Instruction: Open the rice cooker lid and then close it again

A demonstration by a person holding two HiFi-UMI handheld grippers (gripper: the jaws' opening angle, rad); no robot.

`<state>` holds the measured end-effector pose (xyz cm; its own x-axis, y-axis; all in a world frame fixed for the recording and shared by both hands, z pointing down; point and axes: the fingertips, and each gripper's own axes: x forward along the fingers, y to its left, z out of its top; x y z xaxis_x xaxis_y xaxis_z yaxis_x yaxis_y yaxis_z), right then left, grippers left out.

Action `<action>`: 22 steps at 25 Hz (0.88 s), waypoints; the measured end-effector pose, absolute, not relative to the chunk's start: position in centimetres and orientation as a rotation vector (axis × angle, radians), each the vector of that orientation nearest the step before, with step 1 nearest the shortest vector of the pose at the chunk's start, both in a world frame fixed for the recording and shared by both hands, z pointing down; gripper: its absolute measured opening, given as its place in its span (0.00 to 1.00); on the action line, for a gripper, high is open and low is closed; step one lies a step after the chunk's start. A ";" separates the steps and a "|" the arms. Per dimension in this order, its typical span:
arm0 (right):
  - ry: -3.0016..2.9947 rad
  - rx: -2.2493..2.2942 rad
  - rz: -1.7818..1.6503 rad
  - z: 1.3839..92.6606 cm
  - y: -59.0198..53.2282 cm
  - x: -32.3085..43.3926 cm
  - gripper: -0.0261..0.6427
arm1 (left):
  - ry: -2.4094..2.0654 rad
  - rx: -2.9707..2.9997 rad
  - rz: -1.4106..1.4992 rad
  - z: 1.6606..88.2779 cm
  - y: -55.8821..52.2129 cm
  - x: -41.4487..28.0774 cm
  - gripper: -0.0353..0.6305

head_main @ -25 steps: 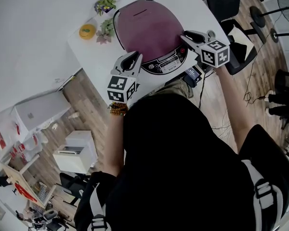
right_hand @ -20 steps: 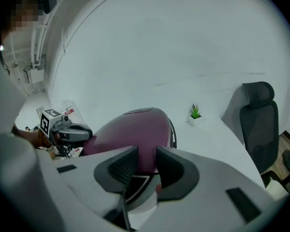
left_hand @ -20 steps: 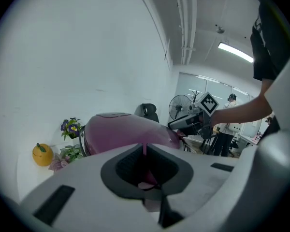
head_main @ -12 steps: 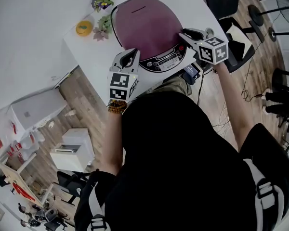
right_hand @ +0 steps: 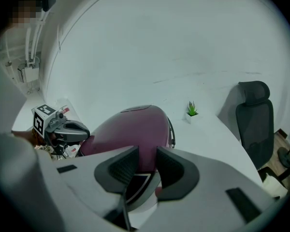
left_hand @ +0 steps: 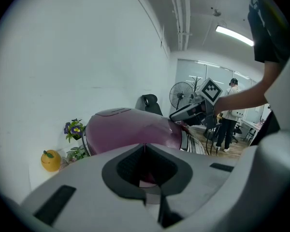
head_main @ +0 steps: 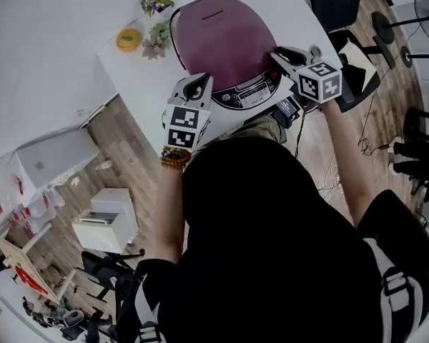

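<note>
Lid (head_main: pixel 220 38) of plum rice cooker (head_main: pixel 249 91) lies shut; left gripper (head_main: pixel 199 84) jaws just closed empty, right gripper (head_main: pixel 277 55) jaws apart.

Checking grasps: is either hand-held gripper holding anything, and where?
Nothing held: left hand-held gripper has just closed on nothing; right hand-held gripper is open, empty.

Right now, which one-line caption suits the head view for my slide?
Left gripper, jaws just closed empty, and open right gripper at the closed purple rice cooker.
</note>
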<state>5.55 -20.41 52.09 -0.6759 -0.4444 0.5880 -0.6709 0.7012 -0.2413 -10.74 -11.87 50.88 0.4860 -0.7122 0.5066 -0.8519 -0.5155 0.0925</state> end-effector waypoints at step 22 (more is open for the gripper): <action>-2.514 0.798 0.078 44.3 -21.4 2.3 0.17 | -1.611 2.450 0.156 40.2 -15.8 -15.6 0.09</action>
